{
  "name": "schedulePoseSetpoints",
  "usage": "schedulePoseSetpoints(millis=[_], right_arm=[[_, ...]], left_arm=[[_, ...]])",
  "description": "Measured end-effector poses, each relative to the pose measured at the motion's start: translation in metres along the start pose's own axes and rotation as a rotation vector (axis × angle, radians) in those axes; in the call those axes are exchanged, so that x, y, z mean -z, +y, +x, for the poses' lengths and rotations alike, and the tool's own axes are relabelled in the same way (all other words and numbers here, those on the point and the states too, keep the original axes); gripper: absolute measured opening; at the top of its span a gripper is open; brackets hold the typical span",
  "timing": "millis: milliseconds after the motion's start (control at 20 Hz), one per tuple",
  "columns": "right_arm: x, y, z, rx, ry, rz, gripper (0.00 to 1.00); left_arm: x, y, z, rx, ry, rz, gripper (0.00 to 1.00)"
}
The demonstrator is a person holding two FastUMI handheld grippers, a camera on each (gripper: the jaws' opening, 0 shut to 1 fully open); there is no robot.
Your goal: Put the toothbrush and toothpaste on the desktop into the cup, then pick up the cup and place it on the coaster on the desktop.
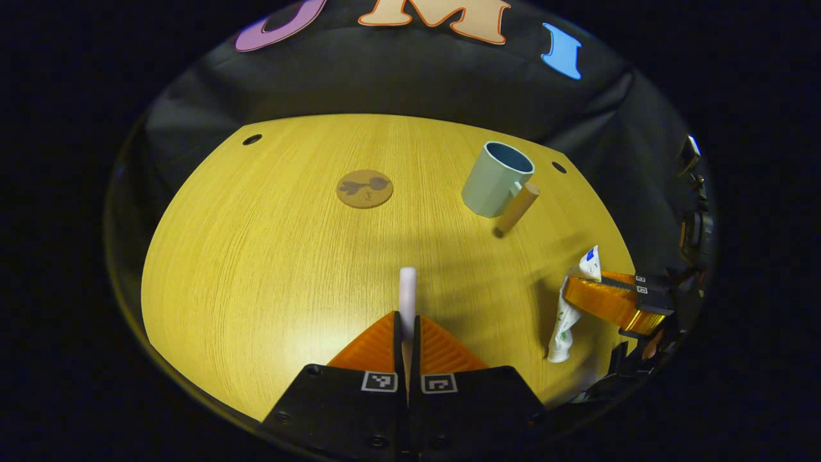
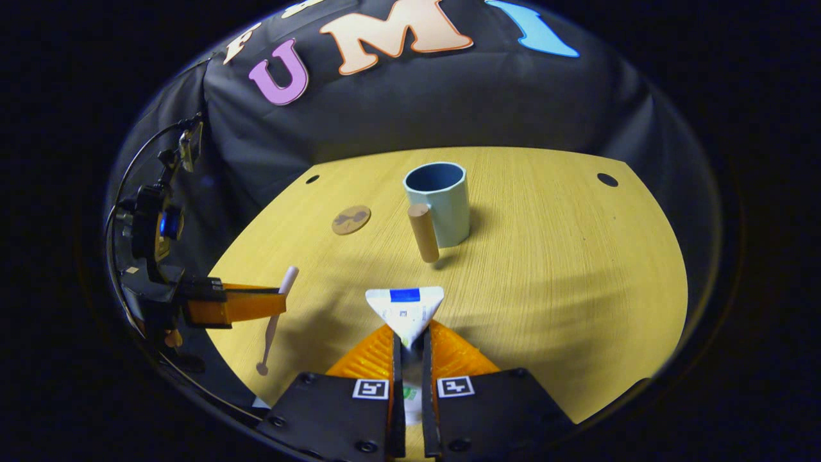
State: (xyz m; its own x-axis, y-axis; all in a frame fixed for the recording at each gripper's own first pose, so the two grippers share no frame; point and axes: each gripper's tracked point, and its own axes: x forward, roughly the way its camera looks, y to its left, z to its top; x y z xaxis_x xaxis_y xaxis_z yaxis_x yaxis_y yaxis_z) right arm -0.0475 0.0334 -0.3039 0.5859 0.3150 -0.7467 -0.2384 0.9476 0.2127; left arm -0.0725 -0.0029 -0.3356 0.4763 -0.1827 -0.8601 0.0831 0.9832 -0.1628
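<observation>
My left gripper (image 1: 407, 319) is shut on a pale toothbrush (image 1: 407, 287), whose end sticks out ahead of the fingers. In the right gripper view the toothbrush (image 2: 274, 321) hangs nearly upright from that gripper (image 2: 282, 301), its lower end close to the table. My right gripper (image 2: 410, 335) is shut on a white toothpaste tube (image 2: 405, 309). In the left gripper view the tube (image 1: 566, 321) hangs cap down from it (image 1: 575, 287). A pale blue cup (image 1: 495, 179) (image 2: 439, 204) with a wooden handle (image 1: 517, 208) stands upright. A round brown coaster (image 1: 364, 188) (image 2: 351, 219) lies left of the cup.
The yellow wooden table (image 1: 256, 269) (image 2: 577, 269) has small dark holes near its far corners (image 1: 252, 139) (image 2: 607, 179). Black cloth rises behind the table's far edge. Bare tabletop lies between both grippers and the cup.
</observation>
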Motion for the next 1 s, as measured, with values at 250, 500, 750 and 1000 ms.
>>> schedulePoseSetpoints(millis=[250,500,750,1000], right_arm=[[-0.058,0.009,-0.015,-0.040,-0.105,0.040,0.13],[-0.130,0.005,-0.011,-0.056,-0.214,0.040,0.13],[-0.181,-0.001,0.006,-0.048,-0.284,0.025,0.13],[-0.225,-0.016,0.039,-0.020,-0.340,0.048,0.13]], left_arm=[[0.024,0.020,0.002,0.011,-0.047,-0.006,0.00],[0.043,0.045,-0.023,0.013,-0.091,-0.021,0.00],[0.034,0.042,-0.038,0.010,-0.110,-0.056,0.00],[0.028,0.037,-0.044,0.008,-0.139,-0.080,0.00]])
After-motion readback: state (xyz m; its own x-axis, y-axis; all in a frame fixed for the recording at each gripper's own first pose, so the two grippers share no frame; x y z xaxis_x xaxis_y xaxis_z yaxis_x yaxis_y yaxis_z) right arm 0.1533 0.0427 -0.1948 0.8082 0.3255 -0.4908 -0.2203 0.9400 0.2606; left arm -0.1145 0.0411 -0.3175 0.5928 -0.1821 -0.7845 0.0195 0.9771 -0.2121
